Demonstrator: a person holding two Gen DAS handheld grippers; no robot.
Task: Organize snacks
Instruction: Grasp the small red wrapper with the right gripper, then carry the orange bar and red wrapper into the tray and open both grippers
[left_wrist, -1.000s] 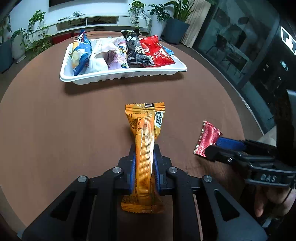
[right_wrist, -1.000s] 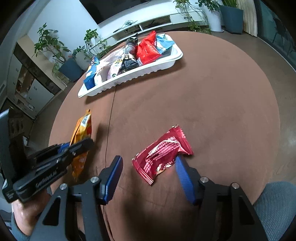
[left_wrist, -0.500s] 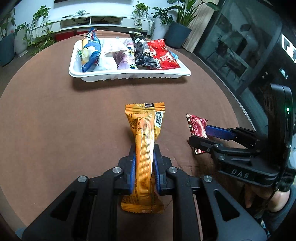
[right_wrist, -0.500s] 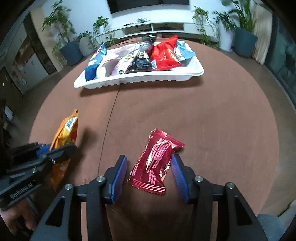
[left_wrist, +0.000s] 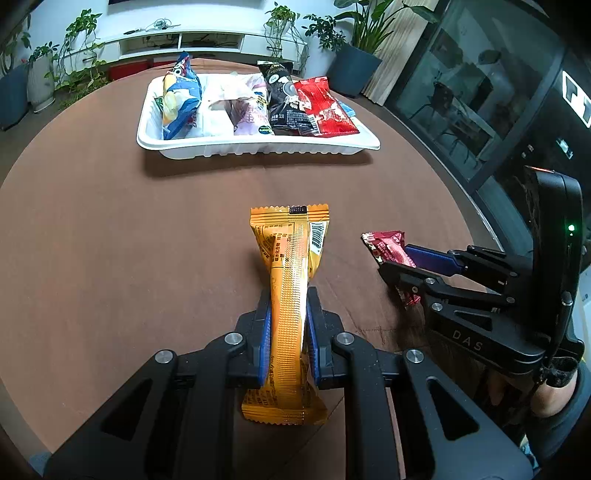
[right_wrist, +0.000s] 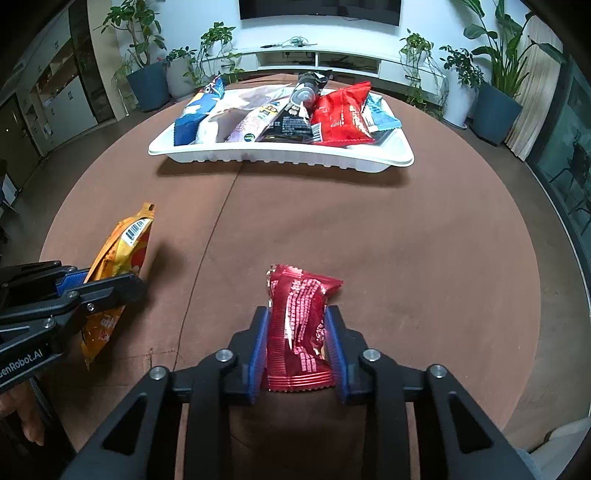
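The left gripper (left_wrist: 287, 321) clamps the orange snack packet (left_wrist: 289, 295); the right gripper (right_wrist: 295, 332) is closing around the red snack packet (right_wrist: 299, 325). Bare brown table (right_wrist: 406, 229) separates both from the full white tray (right_wrist: 280, 153).

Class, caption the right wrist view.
Right gripper closing on a red snack packet; white tray beyond.

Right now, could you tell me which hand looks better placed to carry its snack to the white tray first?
Left, probably: the left gripper is clamped on the orange packet, while the right gripper is closing around the red packet.
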